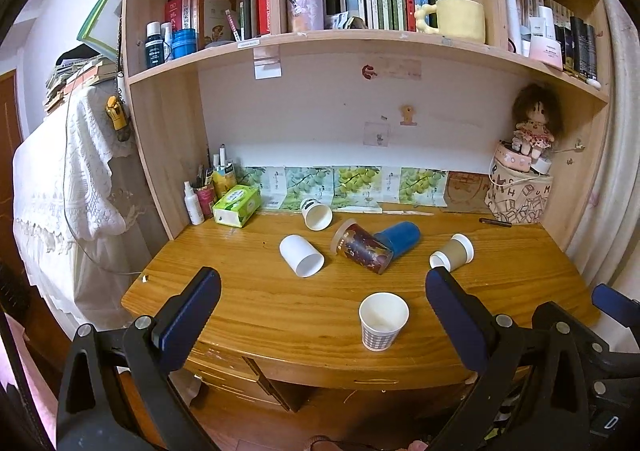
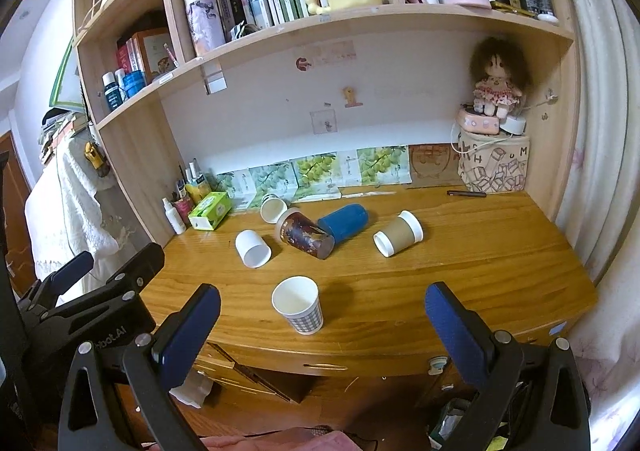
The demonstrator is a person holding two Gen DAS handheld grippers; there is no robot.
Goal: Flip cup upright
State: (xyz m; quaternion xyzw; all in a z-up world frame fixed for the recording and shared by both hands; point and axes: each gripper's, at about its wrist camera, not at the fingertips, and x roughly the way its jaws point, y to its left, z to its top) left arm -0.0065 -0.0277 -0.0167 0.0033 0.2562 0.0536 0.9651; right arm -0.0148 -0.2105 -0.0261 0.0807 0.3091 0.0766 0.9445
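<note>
A checked paper cup (image 1: 383, 321) (image 2: 298, 303) stands upright near the desk's front edge. Behind it several cups lie on their sides: a white cup (image 1: 301, 255) (image 2: 252, 248), a dark patterned cup (image 1: 362, 247) (image 2: 305, 235), a blue cup (image 1: 399, 237) (image 2: 344, 222), a brown sleeved cup (image 1: 452, 252) (image 2: 398, 239) and a white cup with a dark band (image 1: 316, 213) (image 2: 273, 207) at the back. My left gripper (image 1: 320, 287) is open and empty, in front of the desk. My right gripper (image 2: 322, 305) is open and empty, also short of the desk edge.
A green tissue box (image 1: 236, 205), a spray bottle (image 1: 193, 204) and a pen holder (image 1: 206, 191) stand at the back left. A printed bag (image 1: 520, 195) with a doll on top stands at the back right. A pen (image 1: 495, 222) lies near it. Shelves hang overhead.
</note>
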